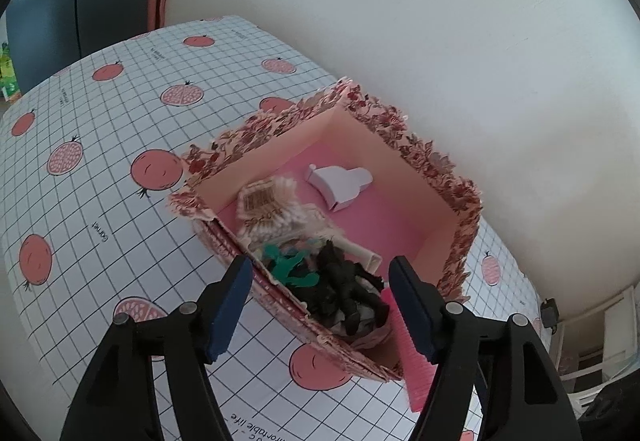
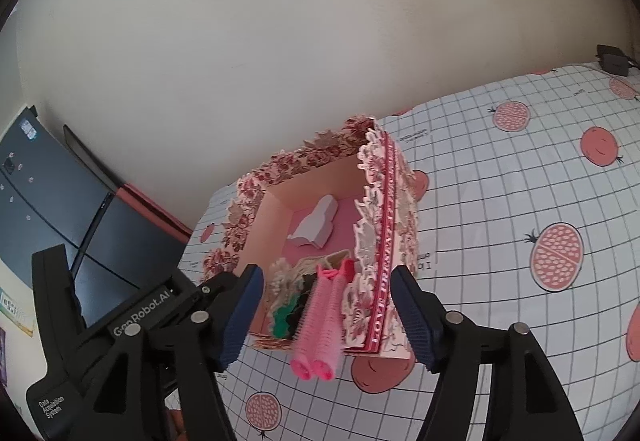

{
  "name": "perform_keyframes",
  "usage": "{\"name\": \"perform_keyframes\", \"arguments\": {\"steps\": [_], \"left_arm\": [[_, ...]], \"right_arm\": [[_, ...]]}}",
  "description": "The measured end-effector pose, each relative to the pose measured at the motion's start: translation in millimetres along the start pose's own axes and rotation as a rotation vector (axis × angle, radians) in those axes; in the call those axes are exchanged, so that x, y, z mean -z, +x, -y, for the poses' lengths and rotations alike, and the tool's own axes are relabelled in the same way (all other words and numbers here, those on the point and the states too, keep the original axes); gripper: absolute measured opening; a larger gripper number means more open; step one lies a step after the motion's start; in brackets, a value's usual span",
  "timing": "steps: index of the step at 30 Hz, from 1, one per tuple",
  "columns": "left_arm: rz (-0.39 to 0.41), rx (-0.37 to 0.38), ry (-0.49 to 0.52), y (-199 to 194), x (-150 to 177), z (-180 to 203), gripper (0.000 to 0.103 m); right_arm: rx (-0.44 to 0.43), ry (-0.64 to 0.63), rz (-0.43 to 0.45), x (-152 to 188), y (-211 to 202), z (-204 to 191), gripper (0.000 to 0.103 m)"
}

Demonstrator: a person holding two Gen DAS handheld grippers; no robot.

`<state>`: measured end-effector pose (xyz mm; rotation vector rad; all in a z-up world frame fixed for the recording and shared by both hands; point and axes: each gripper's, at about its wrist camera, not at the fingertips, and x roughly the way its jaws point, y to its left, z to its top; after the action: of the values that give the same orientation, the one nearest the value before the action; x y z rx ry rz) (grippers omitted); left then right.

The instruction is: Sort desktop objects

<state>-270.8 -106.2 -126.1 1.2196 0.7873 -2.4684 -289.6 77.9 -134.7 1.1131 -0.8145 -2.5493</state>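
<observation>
A floral pink box (image 1: 456, 209) stands on the tablecloth, also in the right wrist view (image 2: 256, 229). Inside lie a white card piece (image 1: 340, 181), a bag of cotton swabs (image 1: 268, 209), green (image 1: 290, 265) and black (image 1: 344, 289) toy figures. A pink hair roller clip (image 2: 320, 321) leans over the box's near rim, also seen in the left wrist view (image 1: 412, 357). My left gripper (image 1: 320, 305) is open above the box's near end, empty. My right gripper (image 2: 326, 313) is open, fingers either side of the roller, not touching it.
The table wears a white grid cloth with pomegranate prints (image 2: 556, 257). A pale wall stands close behind the box. A dark monitor (image 2: 48, 209) is at left, a black adapter (image 2: 612, 59) at the far right table corner.
</observation>
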Motion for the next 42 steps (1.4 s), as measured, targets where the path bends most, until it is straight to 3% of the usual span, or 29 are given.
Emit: {"name": "perform_keyframes", "arguments": {"steps": [12,25,28,37,42], "left_arm": [[-0.004,-0.040,-0.017,-8.9,4.2,5.9,0.086],[0.000,-0.046,-0.007,-24.1,12.4,18.8,0.091],[0.004,-0.060,0.015,-27.9,15.9,25.1,0.099],[0.031,-0.082,0.084,-36.1,23.6,41.2,0.100],[-0.027,-0.058,0.145,-30.9,32.8,53.9,0.100]], "right_arm": [[0.081,-0.014,0.003,-6.5,-12.4,7.6,0.103],[0.153,-0.046,-0.001,-15.7,-44.7,21.1,0.103],[0.163,-0.051,0.006,-18.8,-54.4,25.5,0.103],[0.205,-0.060,0.029,-29.0,-84.7,41.4,0.103],[0.235,-0.082,0.033,-34.6,-101.9,50.7,0.103]]}}
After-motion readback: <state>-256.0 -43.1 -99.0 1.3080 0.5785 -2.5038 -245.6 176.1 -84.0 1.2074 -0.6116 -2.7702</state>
